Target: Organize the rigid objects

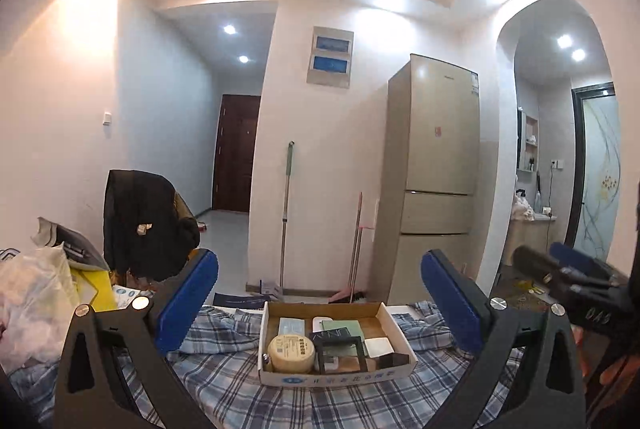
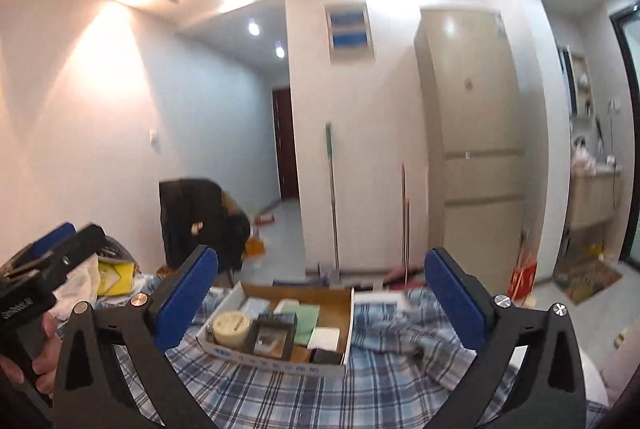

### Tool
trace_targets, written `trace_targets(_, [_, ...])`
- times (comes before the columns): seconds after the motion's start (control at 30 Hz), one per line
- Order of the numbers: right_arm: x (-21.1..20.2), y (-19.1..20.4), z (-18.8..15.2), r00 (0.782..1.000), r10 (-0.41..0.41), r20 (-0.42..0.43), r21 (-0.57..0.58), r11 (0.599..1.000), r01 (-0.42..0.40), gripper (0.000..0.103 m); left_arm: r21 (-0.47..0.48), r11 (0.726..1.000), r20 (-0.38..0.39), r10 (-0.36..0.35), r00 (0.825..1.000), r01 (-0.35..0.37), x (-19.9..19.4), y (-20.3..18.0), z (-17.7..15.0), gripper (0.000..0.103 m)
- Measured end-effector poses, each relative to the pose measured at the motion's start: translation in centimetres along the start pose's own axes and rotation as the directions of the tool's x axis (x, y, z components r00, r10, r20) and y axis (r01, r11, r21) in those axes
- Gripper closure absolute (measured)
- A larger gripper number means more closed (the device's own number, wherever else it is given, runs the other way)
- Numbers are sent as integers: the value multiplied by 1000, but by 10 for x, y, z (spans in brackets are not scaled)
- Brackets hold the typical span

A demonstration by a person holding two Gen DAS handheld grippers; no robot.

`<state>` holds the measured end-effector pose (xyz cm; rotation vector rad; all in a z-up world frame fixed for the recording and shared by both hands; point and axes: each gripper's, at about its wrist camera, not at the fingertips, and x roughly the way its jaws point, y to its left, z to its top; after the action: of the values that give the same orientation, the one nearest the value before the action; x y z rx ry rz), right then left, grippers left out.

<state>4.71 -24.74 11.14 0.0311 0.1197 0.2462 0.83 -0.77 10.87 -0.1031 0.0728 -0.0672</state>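
cardboard tray [image 1: 392,321] on plaid cloth, beyond both empty, wide-spread grippers

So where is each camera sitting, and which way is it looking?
Left wrist view: sits on the left gripper, looking level over the cardboard box on the plaid cloth toward the fridge; its own open blue fingers show, and the right gripper at right.
Right wrist view: sits on the right gripper, looking at the box from further right; its open fingers show, plus the left gripper and a hand.
Shared: box, cloth, fridge, mop, dark jacket.
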Motion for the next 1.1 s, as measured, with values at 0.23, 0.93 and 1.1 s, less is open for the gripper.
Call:
trace_targets(0.23, [-18,5,-31,999,-27,29,-22,999,27,0,50,998,38,35,999,-37,-28,-2,-30,0])
trace_targets(0.93, [-29,4,-92,988,-102,117,-84,990,112,0,132,990,-24,61,998,-57,-9,-13,-91,0])
trace_targets(1.1, [-34,6,-91,987,-91,135,-95,990,104,0,112,993,-37,50,998,-45,-8,-9,-90,0])
